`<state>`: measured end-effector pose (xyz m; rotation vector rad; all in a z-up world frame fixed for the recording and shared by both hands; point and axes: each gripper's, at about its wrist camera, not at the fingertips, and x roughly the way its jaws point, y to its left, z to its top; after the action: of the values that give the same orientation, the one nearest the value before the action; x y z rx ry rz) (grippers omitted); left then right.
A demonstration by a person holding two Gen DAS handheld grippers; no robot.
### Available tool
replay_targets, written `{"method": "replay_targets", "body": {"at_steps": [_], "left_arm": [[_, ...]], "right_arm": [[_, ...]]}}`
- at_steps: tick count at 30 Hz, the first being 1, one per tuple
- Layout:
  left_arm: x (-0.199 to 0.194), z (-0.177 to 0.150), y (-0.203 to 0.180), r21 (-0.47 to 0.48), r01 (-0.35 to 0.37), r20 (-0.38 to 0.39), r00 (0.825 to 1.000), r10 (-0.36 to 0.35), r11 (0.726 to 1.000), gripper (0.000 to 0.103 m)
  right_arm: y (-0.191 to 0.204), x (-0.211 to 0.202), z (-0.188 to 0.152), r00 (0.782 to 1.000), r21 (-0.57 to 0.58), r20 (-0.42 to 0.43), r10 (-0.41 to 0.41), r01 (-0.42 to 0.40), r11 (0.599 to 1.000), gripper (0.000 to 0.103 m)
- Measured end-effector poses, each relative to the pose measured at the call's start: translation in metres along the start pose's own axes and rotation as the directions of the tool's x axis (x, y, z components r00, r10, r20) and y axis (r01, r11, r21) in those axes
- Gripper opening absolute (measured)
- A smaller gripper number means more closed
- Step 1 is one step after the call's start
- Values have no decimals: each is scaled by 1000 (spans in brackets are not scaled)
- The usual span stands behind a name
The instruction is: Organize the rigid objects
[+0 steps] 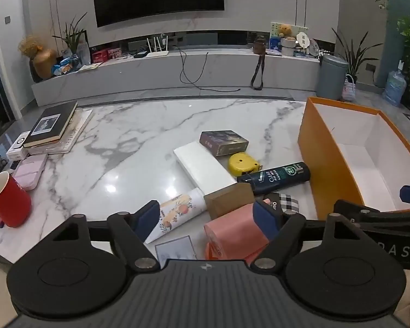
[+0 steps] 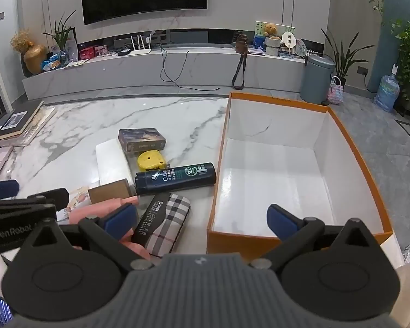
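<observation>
A dark shampoo bottle [image 2: 175,178] lies on its side on the marble table [image 2: 155,114], long axis running toward the orange box [image 2: 352,161] (white-lined); left gripper [image 1: 207,218] and right gripper [image 2: 202,220] hover, jaws apart, gripping nothing.

Both grippers are black, with round discs behind the jaws. The left gripper [image 1: 207,220] and right gripper [image 2: 202,220] carry blue pads [image 2: 121,220] at the jaw tips. A ribbed grey housing [image 2: 199,287] sits behind.

You see a glossy marble tabletop [image 1: 139,136] mirroring lamps, a matt orange cardboard box [image 2: 350,147] with smooth white lining, a shiny plastic shampoo bottle [image 2: 177,177], and a plaid cloth case [image 2: 169,218].
</observation>
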<state>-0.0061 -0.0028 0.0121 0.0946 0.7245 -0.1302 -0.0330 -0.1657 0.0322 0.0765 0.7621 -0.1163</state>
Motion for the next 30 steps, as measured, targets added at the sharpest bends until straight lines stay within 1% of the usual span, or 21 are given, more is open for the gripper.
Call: {"method": "replay_targets", "body": {"at_steps": [2, 3, 4, 6, 9, 10, 12, 14, 19, 30], "left_arm": [[-1, -3, 1, 6, 19, 40, 999, -19, 1000, 84], [0, -3, 1, -3, 16, 38, 999, -16, 1000, 84], [2, -2, 3, -17, 22, 20, 1000, -22, 1000, 84], [-3, -5, 6, -49, 71, 36, 997, -70, 996, 83], [-5, -6, 6, -33, 42, 58, 998, -40, 999, 83], [-5, -6, 5, -18, 32, 54, 998, -31, 999, 83], [-4, -5, 4, 7, 26, 23, 999, -26, 1000, 83], [-5, -6, 5, -1, 14, 28, 1000, -14, 1000, 83], [-5, -8, 0, 50, -31, 28, 999, 30, 998, 84], [-3, -10, 4, 36, -37, 4, 999, 37, 999, 84]], "right_arm": [[0, 0, 0, 1000, 0, 1, -1, 1, 1000, 101], [0, 0, 0, 1000, 0, 1, -1, 1, 1000, 101], [0, 0, 0, 1000, 0, 1, -1, 1, 1000, 101], [0, 0, 0, 1000, 0, 1, -1, 1, 1000, 101], [1, -1, 1, 1000, 0, 0, -2, 2, 1000, 101], [1, -1, 0, 1000, 0, 0, -2, 2, 1000, 101], [1, -1, 0, 1000, 0, 1, -2, 2, 1000, 101], [1, -1, 0, 1000, -1, 2, -2, 2, 1000, 101], [1, -1, 0, 1000, 0, 2, -1, 1, 1000, 101], [2, -2, -4, 1000, -1, -3, 3, -3, 1000, 101]]}}
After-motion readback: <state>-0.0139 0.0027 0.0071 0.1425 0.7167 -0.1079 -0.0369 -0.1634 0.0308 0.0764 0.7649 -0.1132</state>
